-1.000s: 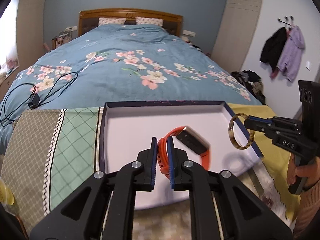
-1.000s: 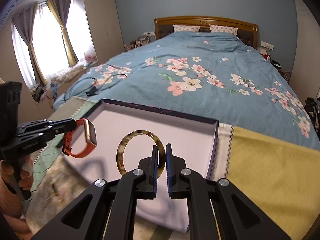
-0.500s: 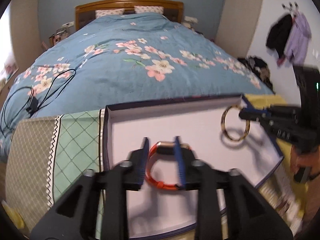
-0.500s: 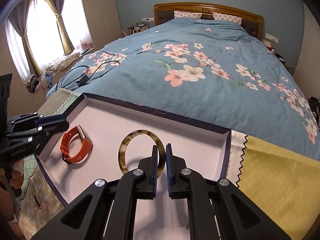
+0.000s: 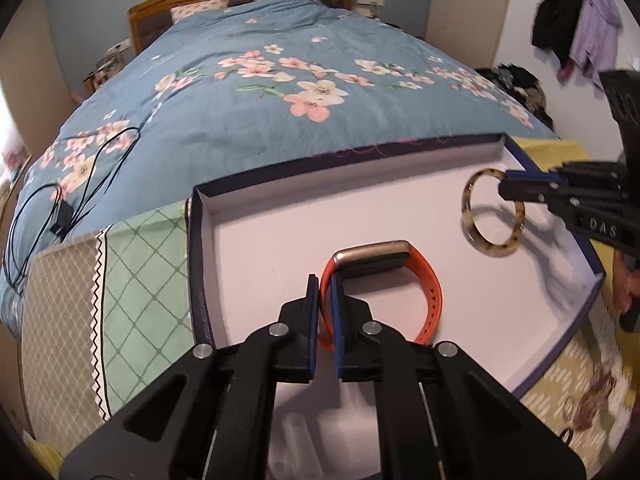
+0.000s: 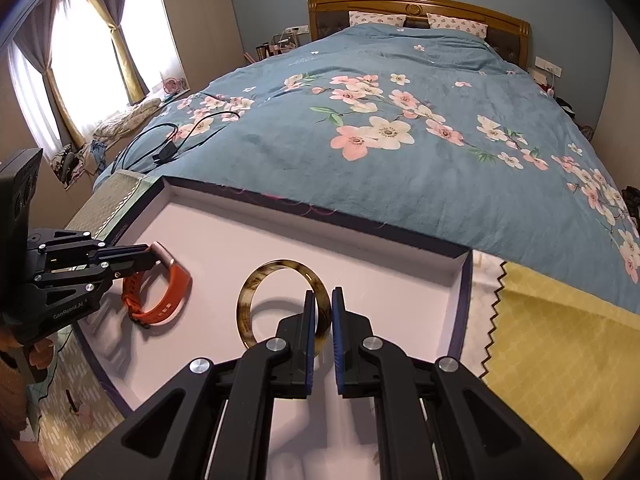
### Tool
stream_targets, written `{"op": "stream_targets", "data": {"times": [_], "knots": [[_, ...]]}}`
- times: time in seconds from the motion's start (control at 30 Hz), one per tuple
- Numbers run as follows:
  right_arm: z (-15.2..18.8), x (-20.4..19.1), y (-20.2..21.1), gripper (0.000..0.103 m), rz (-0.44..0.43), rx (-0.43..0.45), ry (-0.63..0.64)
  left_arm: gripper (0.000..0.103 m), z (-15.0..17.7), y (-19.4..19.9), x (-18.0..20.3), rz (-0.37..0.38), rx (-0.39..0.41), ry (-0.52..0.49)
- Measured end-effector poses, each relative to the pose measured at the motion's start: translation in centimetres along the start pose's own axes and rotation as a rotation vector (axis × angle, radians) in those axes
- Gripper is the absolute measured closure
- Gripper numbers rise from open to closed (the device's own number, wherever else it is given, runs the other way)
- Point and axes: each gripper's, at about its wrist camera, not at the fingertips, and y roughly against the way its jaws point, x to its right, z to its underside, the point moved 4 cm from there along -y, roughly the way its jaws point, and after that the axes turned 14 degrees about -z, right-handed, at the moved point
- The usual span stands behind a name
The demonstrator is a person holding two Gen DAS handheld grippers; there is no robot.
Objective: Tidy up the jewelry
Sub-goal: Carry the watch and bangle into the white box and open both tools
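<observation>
An orange-strapped watch [image 5: 430, 292] with a gold case rests on the floor of the white-lined box [image 5: 256, 240]. My left gripper [image 5: 324, 284] is closing, with the watch's strap pinched between its blue pads. A tortoiseshell bangle [image 6: 256, 292] stands upright over the box's right half, and my right gripper [image 6: 320, 300] is shut on its rim. In the right wrist view the left gripper [image 6: 154, 258] reaches in from the left to the watch [image 6: 176, 284]. The left wrist view shows the right gripper [image 5: 505, 189] holding the bangle [image 5: 476, 240] near the box's right wall.
The box [image 6: 360, 248] lies on patchwork cloth [image 5: 140, 280] at the foot of a bed with a blue floral cover [image 5: 280, 100]. A black cable [image 5: 80, 184] lies on the cover at left. Clothes [image 5: 576, 36] hang on the right wall.
The left gripper came down into the box, opened around the watch as it settled on the floor, then closed on the strap again. The right gripper lowered the bangle into the box.
</observation>
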Motion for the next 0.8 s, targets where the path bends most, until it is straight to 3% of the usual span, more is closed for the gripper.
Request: {"op": "stream_targets", "data": {"times": [0.23, 0.63, 0.7, 0.77, 0.8], "knots": [[-1.2, 0.7, -0.8, 0.097, 0.015, -0.018, -0.015, 0.097, -2.0, -1.4, -0.4, 0.013, -0.043, 0.135], [-2.4, 1.7, -2.4, 0.095, 0.05, -0.042, -0.064, 0.096, -4.5, -3.1, 0.3, 0.009, -0.074, 0.185], [-2.5, 1.7, -1.6, 0.085, 0.064, -0.003, -0.065, 0.092, -4.5, -3.5, 0.1, 0.011, -0.095, 0.204], [-2.5, 1.3, -0.5, 0.077, 0.046, 0.03, -0.058, 0.075, -4.4, -3.1, -0.2, 0.007, -0.074, 0.214], [-2.4, 0.9, 0.2, 0.075, 0.042, 0.048, -0.049, 0.072, -4.4, -2.7, -0.4, 0.004, -0.061, 0.218]]}}
